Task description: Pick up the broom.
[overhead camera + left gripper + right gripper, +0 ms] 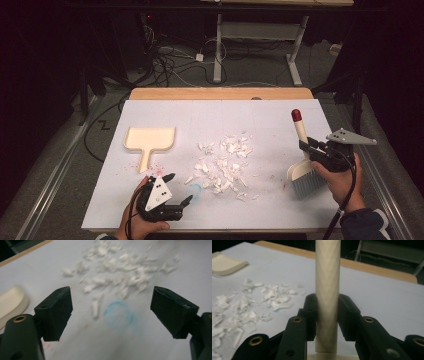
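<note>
Gripping the brush (301,165) handle, right claw (306,146) is clenching it; left claw (178,189) is hanging released. Scraps (223,162) are lying unswept on desk (280,120), dustpan (149,140) sitting untouched.

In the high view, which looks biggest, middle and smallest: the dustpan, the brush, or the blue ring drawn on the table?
1. The dustpan and the brush look about alike overall, and the brush is lifted nearer the camera in the right gripper, so I won't rank them.
2. The blue ring is clearly smallest.
</note>
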